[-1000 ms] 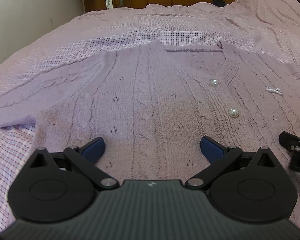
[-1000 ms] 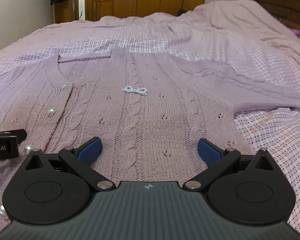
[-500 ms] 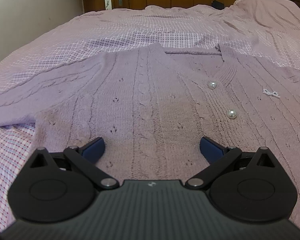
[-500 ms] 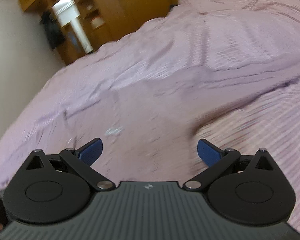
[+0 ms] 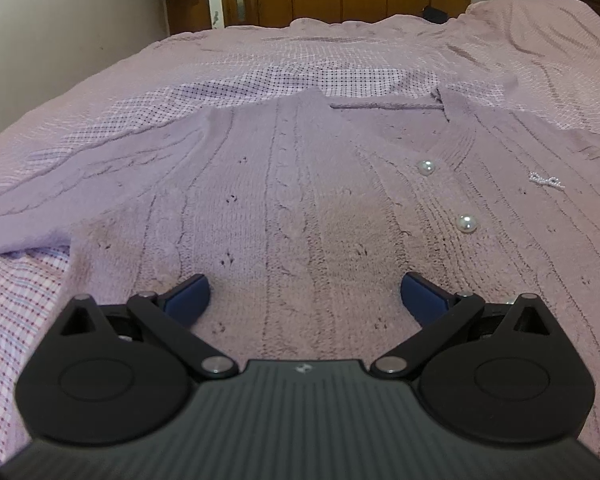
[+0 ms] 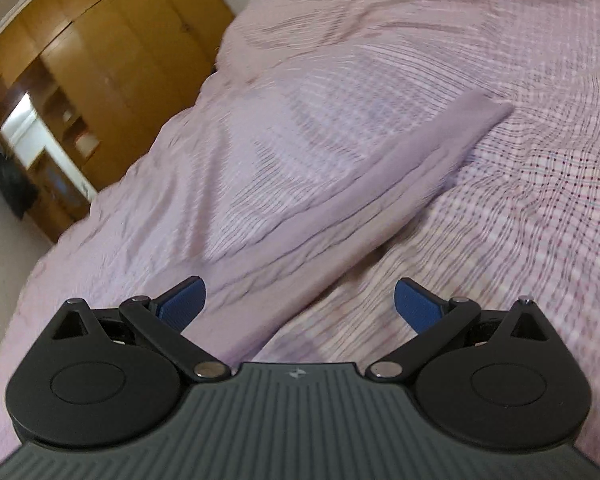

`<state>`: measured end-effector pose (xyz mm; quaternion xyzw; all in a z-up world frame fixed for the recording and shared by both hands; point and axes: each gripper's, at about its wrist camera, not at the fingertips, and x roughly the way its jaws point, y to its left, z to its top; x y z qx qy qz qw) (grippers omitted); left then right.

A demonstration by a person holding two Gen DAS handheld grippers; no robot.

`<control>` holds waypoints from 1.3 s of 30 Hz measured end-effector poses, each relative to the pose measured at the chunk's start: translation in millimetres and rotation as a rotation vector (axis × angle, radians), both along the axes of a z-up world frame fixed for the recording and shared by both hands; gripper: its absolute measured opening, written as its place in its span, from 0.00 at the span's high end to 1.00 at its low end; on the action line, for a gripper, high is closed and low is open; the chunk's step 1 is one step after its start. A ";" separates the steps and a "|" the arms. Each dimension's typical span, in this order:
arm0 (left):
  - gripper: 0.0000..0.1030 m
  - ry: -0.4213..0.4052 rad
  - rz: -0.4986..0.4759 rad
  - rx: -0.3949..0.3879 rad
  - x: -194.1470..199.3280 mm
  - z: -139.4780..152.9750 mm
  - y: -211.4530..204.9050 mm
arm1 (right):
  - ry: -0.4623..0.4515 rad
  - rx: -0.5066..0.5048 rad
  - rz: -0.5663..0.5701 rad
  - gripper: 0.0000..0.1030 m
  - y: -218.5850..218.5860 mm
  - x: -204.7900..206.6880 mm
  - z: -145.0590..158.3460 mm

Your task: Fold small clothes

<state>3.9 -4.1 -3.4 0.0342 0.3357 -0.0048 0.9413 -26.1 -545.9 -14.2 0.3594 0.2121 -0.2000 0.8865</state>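
So there's a lilac cable-knit cardigan (image 5: pixel 284 200) lying flat on a bed covered with a pink checked bedspread (image 5: pixel 300 56). Going left to right from the cardigan's middle: its one sleeve (image 5: pixel 60 184) runs out to the left over the bedspread, then the left gripper (image 5: pixel 304 296) sits low over the cardigan's lower front, blue pads spread wide with nothing between them. Right of that are two round pearl buttons (image 5: pixel 466 224) on the ribbed placket, then a little beaded bow (image 5: pixel 546 180). The right wrist view is tilted and a bit blurry. The right gripper (image 6: pixel 300 300) is also spread apart and empty, over the cardigan's other sleeve (image 6: pixel 380 200), which stretches diagonally away across the bedspread (image 6: pixel 540 216). Wooden wardrobes (image 6: pixel 112 68) stand beyond the bed.
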 end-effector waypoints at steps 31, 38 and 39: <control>0.00 0.031 0.016 0.048 7.8 6.0 -6.6 | -0.147 -0.049 -0.033 0.95 -40.0 -2.7 35.1; 0.00 0.082 0.009 0.008 6.2 23.7 2.3 | -0.180 -0.173 0.089 0.95 18.9 -6.8 85.5; 0.00 0.080 0.006 0.006 3.4 26.7 4.1 | -0.188 -0.178 0.102 0.95 26.9 -7.3 90.2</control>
